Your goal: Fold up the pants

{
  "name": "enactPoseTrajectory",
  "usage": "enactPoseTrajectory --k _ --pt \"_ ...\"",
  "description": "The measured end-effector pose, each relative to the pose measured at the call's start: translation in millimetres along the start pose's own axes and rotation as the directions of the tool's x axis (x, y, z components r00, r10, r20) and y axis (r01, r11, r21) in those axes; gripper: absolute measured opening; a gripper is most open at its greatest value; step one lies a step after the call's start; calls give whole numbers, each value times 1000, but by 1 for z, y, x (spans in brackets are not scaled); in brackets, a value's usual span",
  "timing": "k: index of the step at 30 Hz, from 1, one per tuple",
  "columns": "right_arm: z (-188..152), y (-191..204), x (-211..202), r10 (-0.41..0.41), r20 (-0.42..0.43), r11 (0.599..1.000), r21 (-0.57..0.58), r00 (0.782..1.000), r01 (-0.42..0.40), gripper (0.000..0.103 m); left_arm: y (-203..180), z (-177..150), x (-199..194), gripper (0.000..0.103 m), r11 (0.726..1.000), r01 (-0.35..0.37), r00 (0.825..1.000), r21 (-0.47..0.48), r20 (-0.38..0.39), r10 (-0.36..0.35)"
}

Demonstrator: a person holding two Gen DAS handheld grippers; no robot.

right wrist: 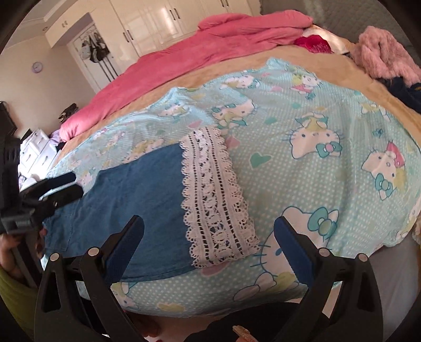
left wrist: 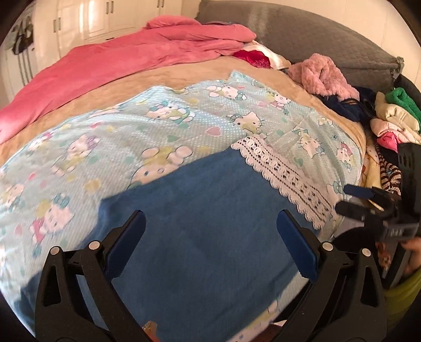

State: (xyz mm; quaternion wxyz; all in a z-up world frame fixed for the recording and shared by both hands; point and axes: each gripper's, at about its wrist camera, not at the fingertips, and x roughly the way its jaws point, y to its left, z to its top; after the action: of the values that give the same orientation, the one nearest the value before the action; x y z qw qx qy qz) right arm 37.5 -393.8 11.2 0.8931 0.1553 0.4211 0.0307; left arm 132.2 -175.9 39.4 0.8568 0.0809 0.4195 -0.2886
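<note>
1. Blue denim pants with a white lace-trimmed hem lie flat on the pale turquoise cartoon-cat bedsheet, near the bed's front edge. The lace band runs along one end of the blue cloth.

2. The cloth shows as one compact rectangle, edges fairly square, lace stacked neatly. My guess: at least one fold is already in. How many layers lie under the top surface I cannot tell.

3. Left gripper: jaws wide apart, hovering over the blue denim, nothing pinched between the blue pads. This view is somewhat blurred.

4. Right gripper: jaws spread full, hanging above the lace end and the sheet beside it. No fabric between them, nothing clamped.

5. Each gripper shows at the edge of the other's view, one at either end of the garment, both apart from the cloth.

6. Surroundings: pink quilt bunched along the far side, tan blanket beneath it, fluffy pink garment and a pile of mixed clothes off to one end. White wardrobe doors behind.

7. Left to do, as I judge it: perhaps a further fold to shorten the rectangle, or just a final smoothing. With both tools empty, either a regrasp is due or the piece is finished.
</note>
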Motion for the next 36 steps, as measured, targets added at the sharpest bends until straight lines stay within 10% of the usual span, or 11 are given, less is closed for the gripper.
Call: enactPoseTrajectory --k 21,28,36 --pt "-1 -5 49 66 -118 997 51 991 -60 88 -11 73 161 93 976 208 969 65 -153 -196" --pt "3 -6 55 100 -110 993 73 989 -93 83 -18 72 176 66 958 282 946 47 -179 -269" --pt "8 -4 60 153 -93 985 89 984 -145 39 -34 70 173 20 953 285 946 103 -188 -263"
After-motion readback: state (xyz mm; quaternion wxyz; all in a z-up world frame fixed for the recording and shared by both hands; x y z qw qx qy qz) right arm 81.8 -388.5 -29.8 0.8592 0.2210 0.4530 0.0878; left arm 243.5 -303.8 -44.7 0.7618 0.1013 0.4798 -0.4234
